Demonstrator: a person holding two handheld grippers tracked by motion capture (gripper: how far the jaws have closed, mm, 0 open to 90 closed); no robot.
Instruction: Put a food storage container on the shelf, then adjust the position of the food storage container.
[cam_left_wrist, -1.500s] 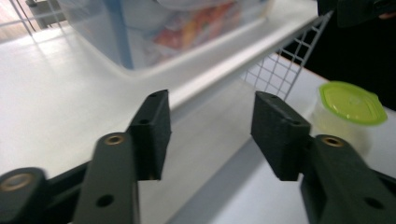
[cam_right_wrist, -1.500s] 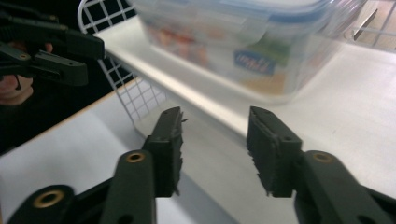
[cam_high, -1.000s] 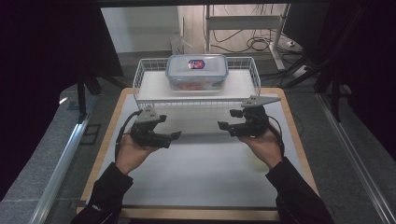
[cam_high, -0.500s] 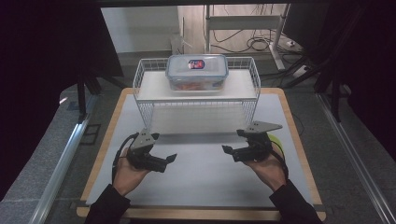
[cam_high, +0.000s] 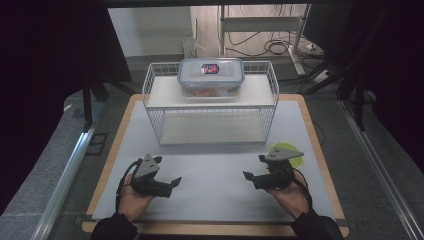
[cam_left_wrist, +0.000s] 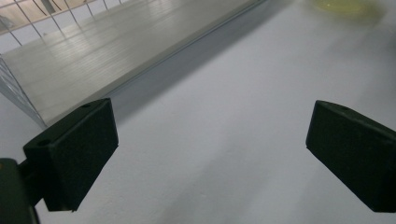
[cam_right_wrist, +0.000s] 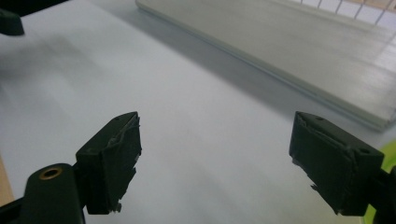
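Black jaws stand wide apart on both tools, with nothing between them. From the high view, the left gripper (cam_high: 161, 183) lies low over the pale grey table mat (cam_high: 210, 190) at the near left, cradled in the person's left hand (cam_high: 134, 199), palm up, its jaws pointing right toward the middle of the mat. The right gripper (cam_high: 254, 177) mirrors it at the near right, held in the right hand (cam_high: 287, 195), jaws pointing left. The left gripper's jaws have just been opening, and so have the right's. The nearest thing to them, a white wire rack with a flat shelf (cam_high: 210, 122), stands well beyond both grippers at the far middle of the mat. On its top shelf sits a clear plastic lidded box with blue clips (cam_high: 211, 76); its lid bears a small blue-and-red label, too small to read. A yellow-green round disc (cam_high: 296, 161) lies on the mat just beside the right gripper, partly under its grey plate.

From the left gripper view, the two black pads (cam_left_wrist: 74, 151) frame bare mat, with the rack's lower shelf (cam_left_wrist: 112, 51) ahead at upper left.

From the right gripper view, the worn pads (cam_right_wrist: 112, 161) likewise frame bare mat, with the shelf's edge (cam_right_wrist: 299, 51) ahead at upper right.
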